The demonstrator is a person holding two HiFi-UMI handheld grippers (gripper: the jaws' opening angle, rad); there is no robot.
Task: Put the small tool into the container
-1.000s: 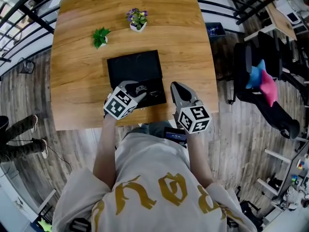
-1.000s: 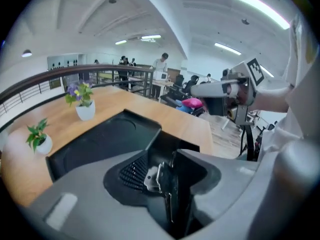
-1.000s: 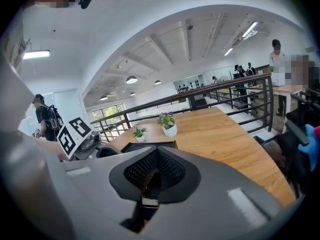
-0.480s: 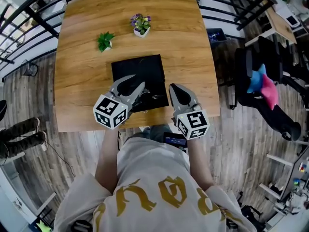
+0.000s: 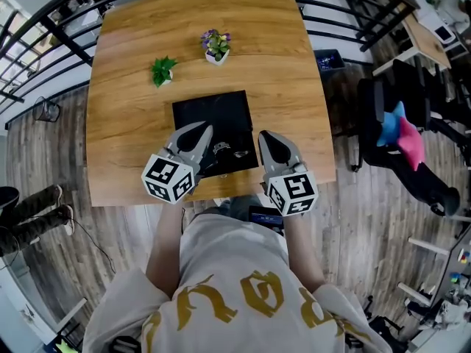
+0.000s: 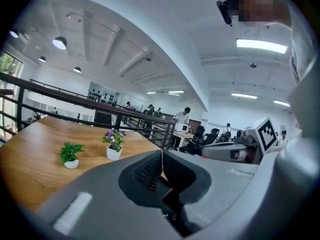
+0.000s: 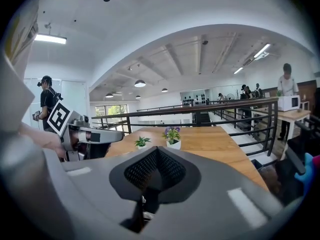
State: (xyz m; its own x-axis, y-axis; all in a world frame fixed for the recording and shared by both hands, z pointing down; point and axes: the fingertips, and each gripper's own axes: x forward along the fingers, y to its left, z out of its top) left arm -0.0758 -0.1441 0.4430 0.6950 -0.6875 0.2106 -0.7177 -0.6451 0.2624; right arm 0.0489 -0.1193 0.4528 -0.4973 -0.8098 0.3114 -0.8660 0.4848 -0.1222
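A black container point(image 5: 210, 109) lies flat on the wooden table point(image 5: 132, 123), just in front of me. Small metal tools point(image 5: 224, 150) lie inside it near its front edge. My left gripper point(image 5: 207, 129) hovers over the container's front left corner, its jaws shut and empty; the left gripper view point(image 6: 161, 153) shows them meeting at the tip. My right gripper point(image 5: 263, 134) is just off the container's front right corner, also shut with nothing held, as the right gripper view point(image 7: 157, 149) shows. The tools are hidden in both gripper views.
Two small pots stand behind the container: a green plant point(image 5: 163, 70) and a purple-flowered plant point(image 5: 215, 44). A railing point(image 5: 44, 20) runs round the table's far sides. A chair with pink and blue cloth point(image 5: 401, 123) is at the right.
My left gripper has drawn back from over the tools in the container toward its front left corner. The right gripper has hardly moved.
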